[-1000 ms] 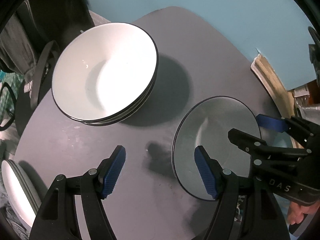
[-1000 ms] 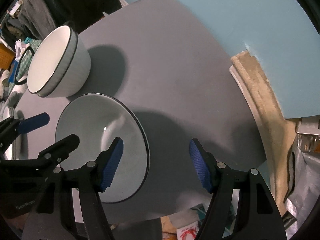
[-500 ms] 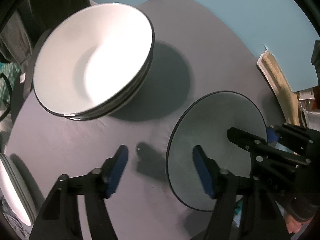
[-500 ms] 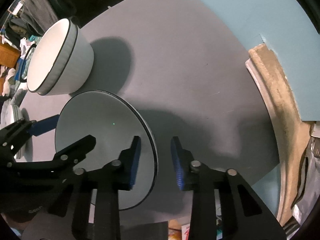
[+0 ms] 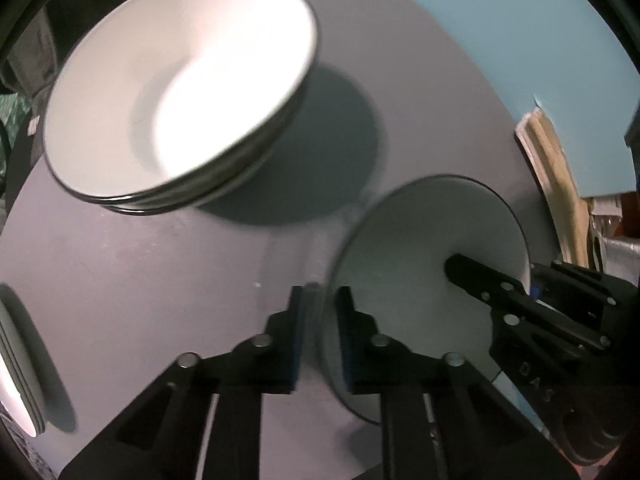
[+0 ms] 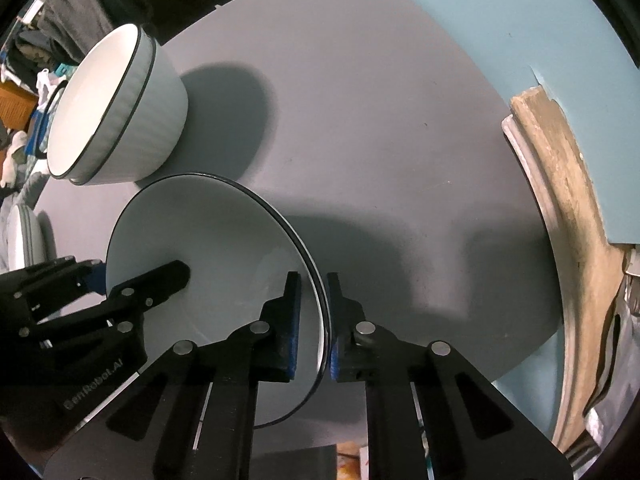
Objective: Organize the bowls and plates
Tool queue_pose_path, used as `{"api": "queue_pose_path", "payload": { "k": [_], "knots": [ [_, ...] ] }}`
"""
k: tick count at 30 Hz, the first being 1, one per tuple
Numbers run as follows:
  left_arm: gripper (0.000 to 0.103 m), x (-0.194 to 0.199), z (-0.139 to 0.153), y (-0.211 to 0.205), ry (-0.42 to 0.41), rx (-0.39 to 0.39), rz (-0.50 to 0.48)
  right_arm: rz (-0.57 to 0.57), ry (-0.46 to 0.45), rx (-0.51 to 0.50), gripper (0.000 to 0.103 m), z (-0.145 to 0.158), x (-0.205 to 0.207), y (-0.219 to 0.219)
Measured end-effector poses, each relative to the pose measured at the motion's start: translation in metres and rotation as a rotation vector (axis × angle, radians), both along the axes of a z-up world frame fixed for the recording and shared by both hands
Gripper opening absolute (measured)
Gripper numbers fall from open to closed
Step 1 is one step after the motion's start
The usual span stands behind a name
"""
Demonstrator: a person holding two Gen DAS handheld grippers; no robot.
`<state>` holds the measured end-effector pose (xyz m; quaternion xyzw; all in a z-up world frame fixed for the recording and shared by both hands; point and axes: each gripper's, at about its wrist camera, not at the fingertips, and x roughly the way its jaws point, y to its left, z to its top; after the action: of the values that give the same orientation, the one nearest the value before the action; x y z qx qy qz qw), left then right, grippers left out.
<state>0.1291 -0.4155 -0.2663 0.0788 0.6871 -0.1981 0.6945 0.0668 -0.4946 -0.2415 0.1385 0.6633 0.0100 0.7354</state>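
A single white bowl with a dark rim (image 5: 420,256) (image 6: 208,248) sits near the front of the grey round table (image 6: 360,120). My left gripper (image 5: 320,340) is shut on its left rim. My right gripper (image 6: 312,324) is shut on its right rim, and each gripper shows in the other's view. A stack of white bowls with dark rims (image 5: 180,92) (image 6: 116,108) stands behind it to the left. A stack of white plates (image 5: 16,372) (image 6: 24,240) sits at the table's far left edge.
A light blue wall (image 6: 480,20) lies behind the table. A beige curved edge (image 6: 560,184) runs along the right. Dark clothing and clutter (image 6: 40,60) lie beyond the table's left side.
Both grippers have closed from open onto opposite rims of the single bowl. The left gripper has moved closer to the bowl.
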Motion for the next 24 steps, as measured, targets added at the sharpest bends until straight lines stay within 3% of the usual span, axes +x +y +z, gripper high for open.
{"api": "queue_pose_path", "payload": {
  "k": [13,24],
  "knots": [
    [0.011,-0.001,-0.002,0.014,0.007,0.014,0.019,-0.009,0.021,0.016,0.006,0.0,0.022,-0.007],
    [0.009,-0.015,0.017,0.039,0.001,-0.002,0.054,0.023,0.043,0.019,0.006,0.011,0.025,0.003]
  ]
}}
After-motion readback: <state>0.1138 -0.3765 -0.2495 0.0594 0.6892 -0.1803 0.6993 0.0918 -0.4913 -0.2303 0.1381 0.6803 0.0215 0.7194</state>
